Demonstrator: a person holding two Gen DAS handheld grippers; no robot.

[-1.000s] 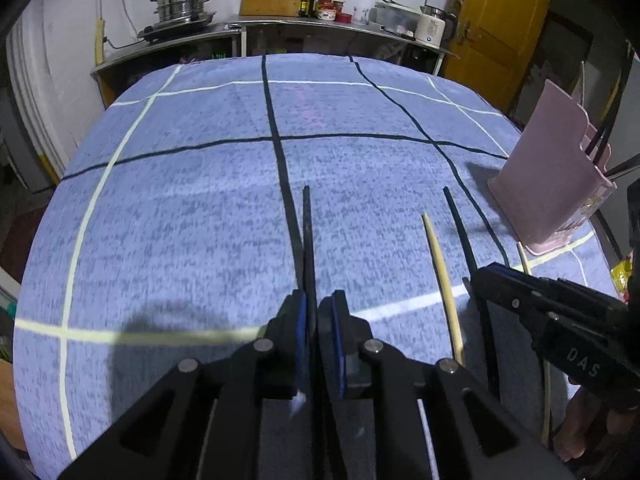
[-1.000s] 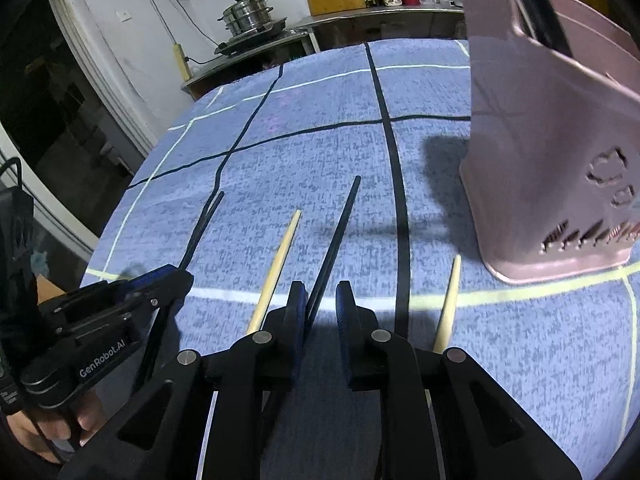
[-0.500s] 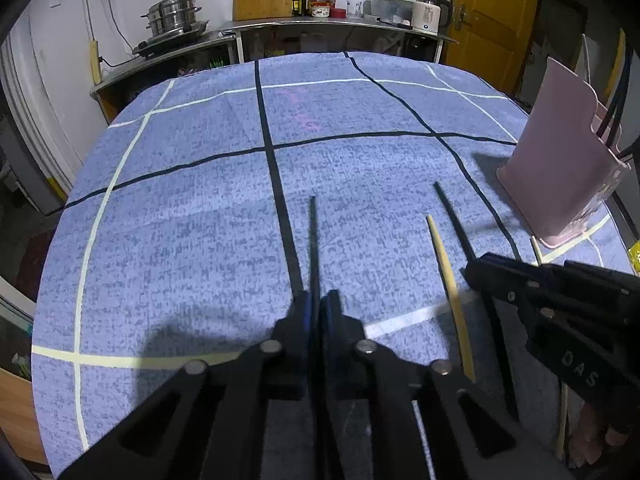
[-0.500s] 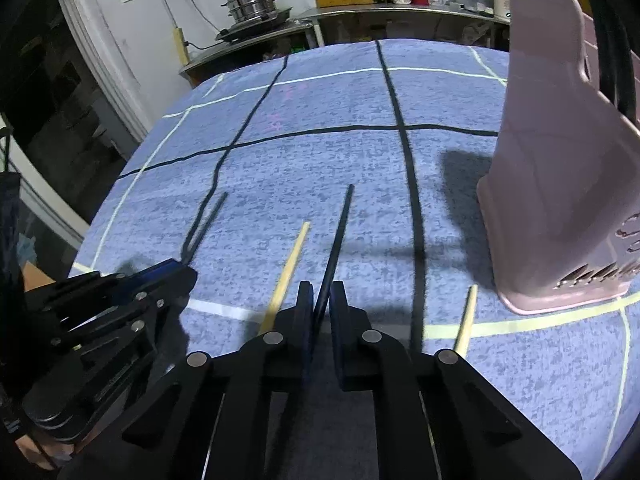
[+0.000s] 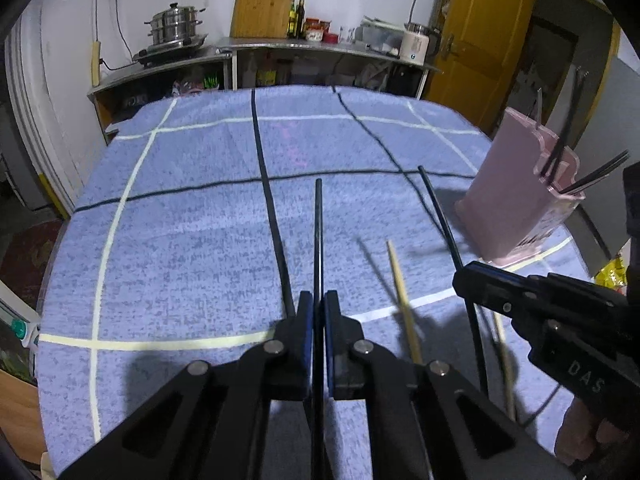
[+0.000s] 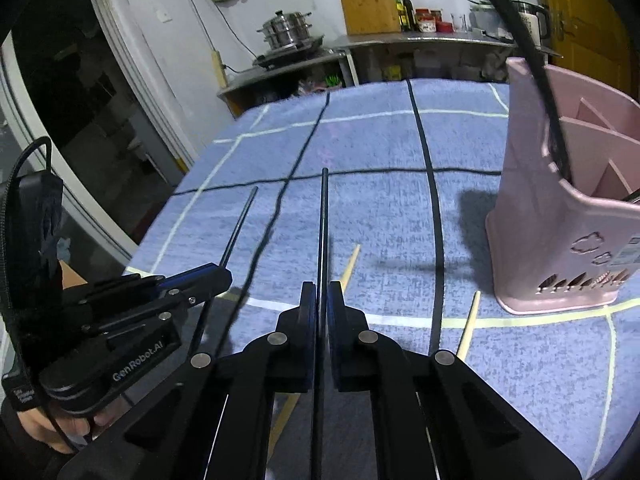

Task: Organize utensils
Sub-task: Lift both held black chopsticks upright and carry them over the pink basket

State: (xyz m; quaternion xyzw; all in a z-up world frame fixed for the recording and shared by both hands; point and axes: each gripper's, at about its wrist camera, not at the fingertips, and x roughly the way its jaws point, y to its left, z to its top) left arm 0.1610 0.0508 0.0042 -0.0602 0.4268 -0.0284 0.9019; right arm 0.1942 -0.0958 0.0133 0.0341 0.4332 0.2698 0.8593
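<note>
My left gripper (image 5: 318, 302) is shut on a black chopstick (image 5: 318, 232) that points forward, lifted above the blue cloth. My right gripper (image 6: 322, 294) is shut on another black chopstick (image 6: 323, 224), also lifted; it shows in the left wrist view (image 5: 440, 216) too. A wooden chopstick (image 5: 402, 292) lies on the cloth between them, and a second one (image 6: 470, 322) lies nearer the pink utensil holder (image 6: 560, 216). The holder (image 5: 516, 196) stands upright at the right and holds several black chopsticks.
The round table is covered by a blue cloth (image 5: 200, 220) with black and pale grid lines. Behind it stand a counter with a steel pot (image 5: 174, 30), a wooden board (image 5: 262, 6) and bottles. A yellow door (image 5: 480, 48) is at the back right.
Both grippers have closed on their black chopsticks and raised them off the cloth; the camera views have tilted up so more of the room shows.
</note>
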